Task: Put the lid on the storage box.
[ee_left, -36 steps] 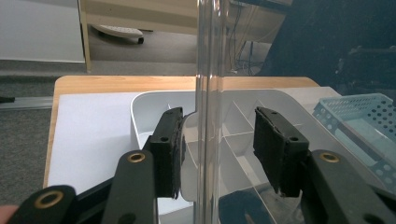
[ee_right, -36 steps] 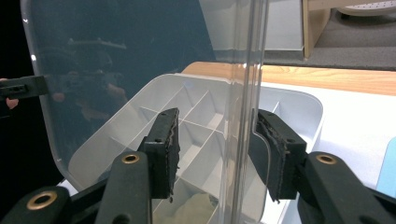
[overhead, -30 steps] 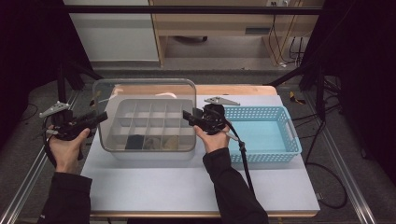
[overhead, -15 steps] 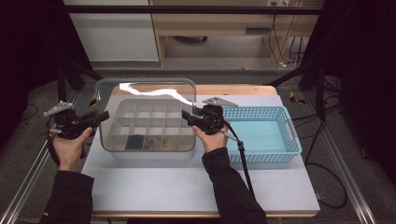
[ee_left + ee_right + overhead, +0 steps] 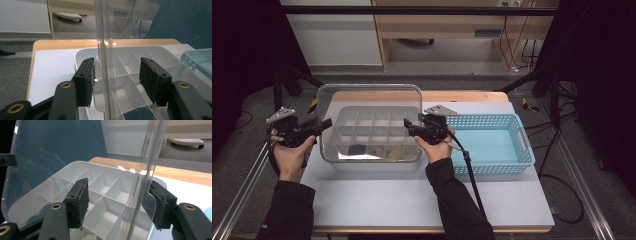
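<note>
A clear compartment box (image 5: 372,166) sits on the white table, its clear lid (image 5: 369,97) standing about upright from the near edge. My left gripper (image 5: 324,125) is at the lid's left edge and my right gripper (image 5: 408,126) at its right edge. In the left gripper view the lid's edge (image 5: 102,50) runs between the jaws of the left gripper (image 5: 115,80), with gaps to both pads. In the right gripper view the lid (image 5: 150,157) crosses the right gripper (image 5: 120,205) close to the right pad (image 5: 157,207), far from the left one. Both pairs of jaws have just been opening.
A light blue basket (image 5: 492,145) stands right of the box, touching distance from my right hand. Small items, one dark (image 5: 358,149) and one yellowish (image 5: 396,150), lie in the box's front compartments. A wooden strip (image 5: 462,96) borders the table's far edge.
Both pairs of jaws stand wider around the lid's edges than before. A bright glare crossed the lid half a second ago and is gone. The hands have barely moved.
</note>
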### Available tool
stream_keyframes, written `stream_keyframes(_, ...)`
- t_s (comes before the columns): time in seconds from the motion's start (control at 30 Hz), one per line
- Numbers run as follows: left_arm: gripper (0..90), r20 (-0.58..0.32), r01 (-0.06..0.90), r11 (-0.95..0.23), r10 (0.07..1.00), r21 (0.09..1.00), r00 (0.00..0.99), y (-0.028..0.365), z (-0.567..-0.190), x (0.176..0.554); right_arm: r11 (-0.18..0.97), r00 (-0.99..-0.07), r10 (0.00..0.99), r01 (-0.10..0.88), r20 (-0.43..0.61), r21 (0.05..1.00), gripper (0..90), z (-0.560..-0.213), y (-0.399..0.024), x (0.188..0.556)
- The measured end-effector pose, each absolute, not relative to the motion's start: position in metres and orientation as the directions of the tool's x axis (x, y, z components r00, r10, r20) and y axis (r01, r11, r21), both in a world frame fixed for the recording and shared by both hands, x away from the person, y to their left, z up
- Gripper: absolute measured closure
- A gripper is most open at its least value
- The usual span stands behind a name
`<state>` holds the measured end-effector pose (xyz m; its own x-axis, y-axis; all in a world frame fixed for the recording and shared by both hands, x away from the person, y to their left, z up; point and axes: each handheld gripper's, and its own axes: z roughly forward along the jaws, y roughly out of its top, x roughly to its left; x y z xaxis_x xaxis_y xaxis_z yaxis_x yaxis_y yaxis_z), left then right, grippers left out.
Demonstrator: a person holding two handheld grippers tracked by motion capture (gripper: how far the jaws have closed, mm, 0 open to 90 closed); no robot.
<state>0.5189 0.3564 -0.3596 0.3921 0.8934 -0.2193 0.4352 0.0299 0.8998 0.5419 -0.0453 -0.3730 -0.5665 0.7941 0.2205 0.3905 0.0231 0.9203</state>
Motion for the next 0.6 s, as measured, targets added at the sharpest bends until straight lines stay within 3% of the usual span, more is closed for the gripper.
stream_keyframes(0.6,42.8,-0.224,0.462,0.022,0.895,0.886,0.386,0.352,-0.37,0.534,0.041,-0.557,0.807,0.381,0.194,0.924,30.3,-0.388,-0.041,0.555)
